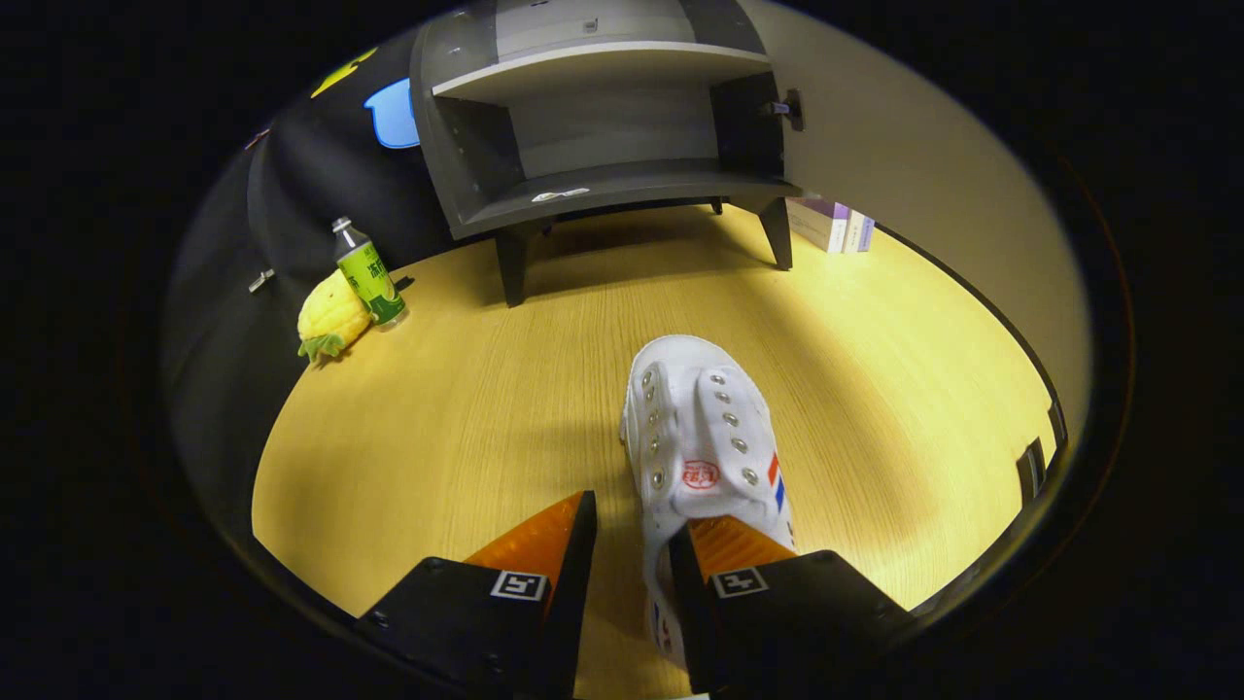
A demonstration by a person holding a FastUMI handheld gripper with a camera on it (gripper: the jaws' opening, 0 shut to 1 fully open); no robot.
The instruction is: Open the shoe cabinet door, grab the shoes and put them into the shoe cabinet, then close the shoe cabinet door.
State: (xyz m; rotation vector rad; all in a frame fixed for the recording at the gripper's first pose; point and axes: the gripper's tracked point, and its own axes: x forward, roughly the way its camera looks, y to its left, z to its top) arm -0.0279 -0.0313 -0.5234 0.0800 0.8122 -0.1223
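On table, 1 white shoe just ahead of gripper. Fingers apart, right one inside shoe's opening, nothing clamped. Cabinet open at 12 o'clock; 1 bottle at 10.

Hand-held gripper, two-finger type. Each finger tapers to a wedge-shaped tip faced in glossy orange with a fine ribbed or woven texture; the exact pattern is hard to make out under the glare. Inner edges of both fingers are black and flat, running straight back from the tips. Behind the orange sections sit blocky matte-black housings with angled top faces, one per finger. Each housing carries a small square fiducial tag, black pattern on a white ground, set close to the inner edge. A small round fastener, possibly a screw head, shows near the outer corner of the left housing.
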